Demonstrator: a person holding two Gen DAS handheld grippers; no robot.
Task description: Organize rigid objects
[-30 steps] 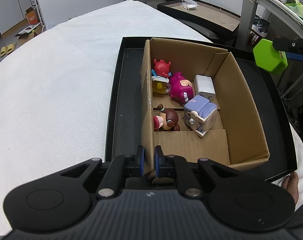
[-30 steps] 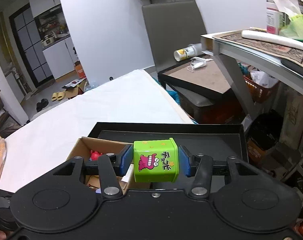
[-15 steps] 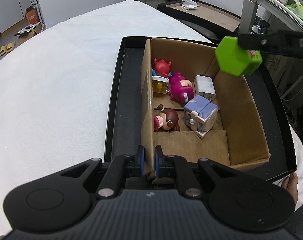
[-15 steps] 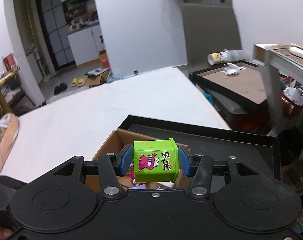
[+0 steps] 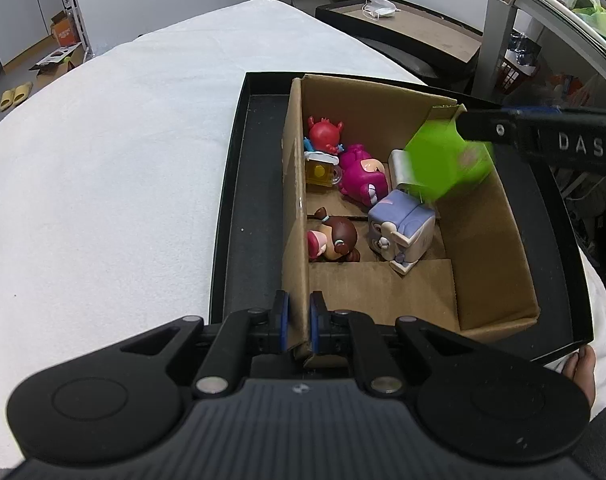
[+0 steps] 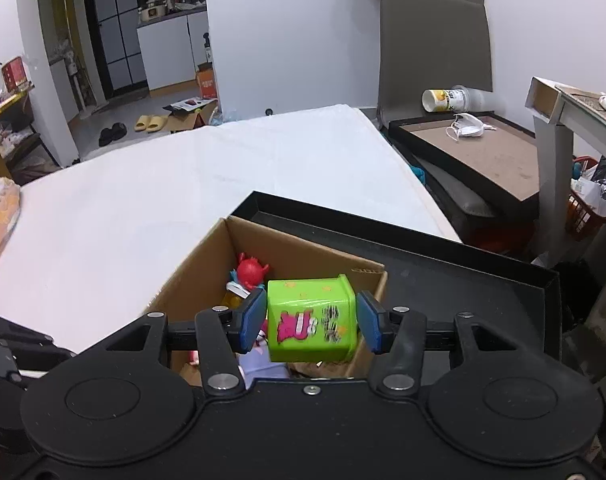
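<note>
Carried in from the side, the green printed tin [image 6: 311,322] clamped in the right gripper [image 6: 311,324] now hangs over the brown cardboard box [image 5: 487,240] of five toys, unreleased, while the left gripper [image 5: 297,328] pinches its wall.

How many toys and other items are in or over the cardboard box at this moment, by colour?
Red figure: 1
Yellow mug toy: 1
Magenta figure: 1
Brown-haired figure: 1
Lilac block toy: 1
White block: 1
Green tin, held over the box by the right gripper: 1
Total: 7
</note>
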